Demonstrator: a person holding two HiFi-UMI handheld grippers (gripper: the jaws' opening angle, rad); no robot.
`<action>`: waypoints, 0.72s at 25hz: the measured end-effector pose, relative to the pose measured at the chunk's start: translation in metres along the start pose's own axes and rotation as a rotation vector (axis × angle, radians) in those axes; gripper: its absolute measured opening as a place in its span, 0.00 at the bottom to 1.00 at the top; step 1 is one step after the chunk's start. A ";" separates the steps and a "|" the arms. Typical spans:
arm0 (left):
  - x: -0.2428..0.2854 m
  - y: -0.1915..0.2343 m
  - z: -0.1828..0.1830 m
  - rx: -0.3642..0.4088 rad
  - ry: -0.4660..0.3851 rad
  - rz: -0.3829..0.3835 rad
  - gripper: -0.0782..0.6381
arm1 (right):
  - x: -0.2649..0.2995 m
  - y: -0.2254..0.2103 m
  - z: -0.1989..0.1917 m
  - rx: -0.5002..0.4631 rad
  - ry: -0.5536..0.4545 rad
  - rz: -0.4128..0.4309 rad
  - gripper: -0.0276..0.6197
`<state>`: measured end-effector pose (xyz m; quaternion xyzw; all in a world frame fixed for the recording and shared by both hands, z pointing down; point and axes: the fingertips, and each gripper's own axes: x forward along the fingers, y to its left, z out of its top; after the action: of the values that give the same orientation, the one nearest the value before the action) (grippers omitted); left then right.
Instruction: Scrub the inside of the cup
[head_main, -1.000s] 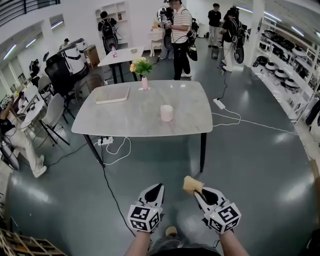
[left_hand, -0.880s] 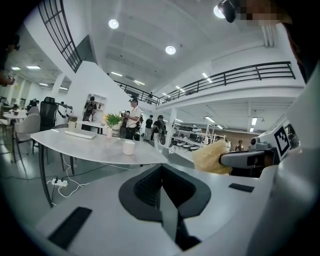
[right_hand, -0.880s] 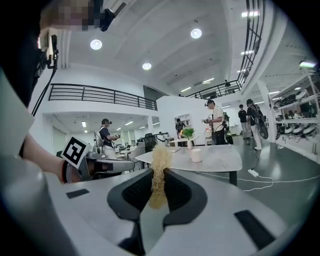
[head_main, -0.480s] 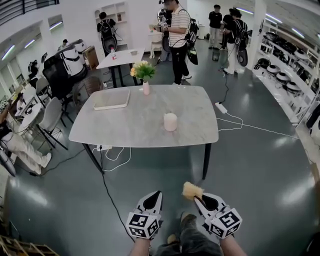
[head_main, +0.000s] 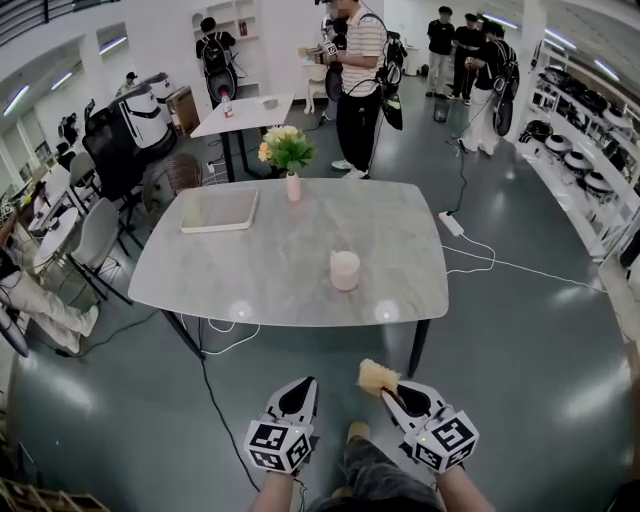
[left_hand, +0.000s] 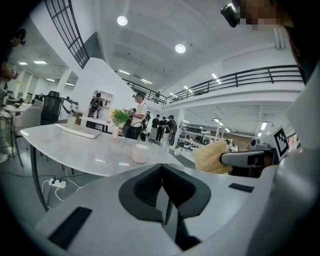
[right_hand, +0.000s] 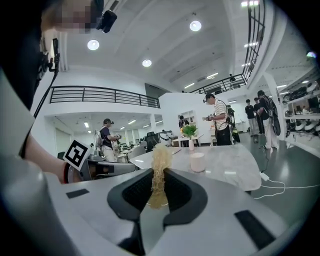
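holding the yellow sponge (head_main: 377, 375) pinched in my right gripper (head_main: 390, 388), i have my left gripper (head_main: 302, 385) clenched on nothing, and both hang over the floor short of the table (head_main: 250, 280). the cup (head_main: 344, 270) stands upright on the table, right of its middle and close to the near edge, well apart from both of my jaws and with nothing steadying it. that is my main worry: if i push the sponge in before my left jaws open and take the cup's wall, i expect it to slide or tip, and the near edge is close enough for it to go over. the sponge is squeezed thin between my pads and sticks out past my tips, so a hard twist inside the cup could drag it free of my grip.
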<state>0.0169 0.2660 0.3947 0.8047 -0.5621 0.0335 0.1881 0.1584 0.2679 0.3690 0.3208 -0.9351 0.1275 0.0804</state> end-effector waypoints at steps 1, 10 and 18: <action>0.010 0.001 0.004 -0.001 0.005 -0.009 0.13 | 0.007 -0.008 0.005 0.002 0.001 0.001 0.14; 0.092 0.026 0.021 -0.001 0.050 -0.033 0.13 | 0.059 -0.071 0.017 0.039 0.015 0.002 0.14; 0.144 0.046 0.038 0.046 0.064 -0.021 0.13 | 0.104 -0.111 0.034 0.056 0.007 0.034 0.14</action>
<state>0.0213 0.1105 0.4098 0.8130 -0.5466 0.0703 0.1878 0.1437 0.1137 0.3817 0.3066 -0.9361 0.1561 0.0724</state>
